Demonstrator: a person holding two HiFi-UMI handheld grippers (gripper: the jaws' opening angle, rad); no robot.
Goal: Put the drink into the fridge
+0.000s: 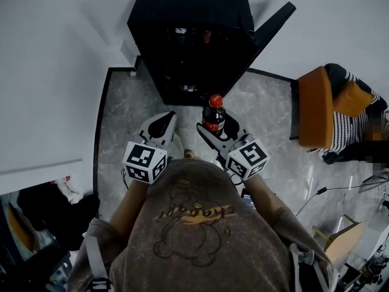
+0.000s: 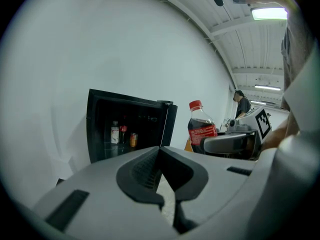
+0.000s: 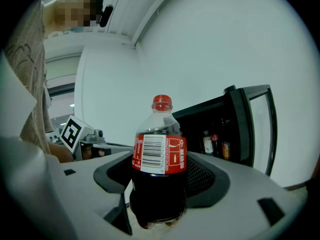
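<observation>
In the head view, the task looks partway done. The clear plastic bottle of dark cola with a red cap and red label (image 1: 213, 117) is carried upright just below centre frame, in front of the black mini fridge (image 1: 182, 17) that fills the upper middle. The fridge door hangs open toward the upper right. The bottle is not yet inside. What seems left is to carry it through the opening, stand it on a shelf and let go. The grey right gripper (image 1: 216, 130) is clamped around the bottle. The grey left gripper (image 1: 163, 125) is beside it at left, with nothing in it. Grey marbled floor (image 1: 121, 120) lies beneath, and an orange chair (image 1: 316, 108) stands at the right edge.

In the left gripper view, the left gripper (image 2: 159, 151) has its two dark pads pressed together at lower centre, with nothing between them. The fridge (image 2: 100, 129) sits left of centre against a white wall (image 2: 100, 44), with small bottles and a can (image 2: 122, 135) on a shelf inside. The cola bottle (image 2: 201, 129) stands right of centre.

In the right gripper view, the right gripper (image 3: 159, 184) squeezes the bottle (image 3: 159, 154) at its lower body from both sides. The drink reaches to just above the label, the cap is on, and a barcode panel faces the camera. The open fridge (image 3: 215, 124) is at right.
</observation>
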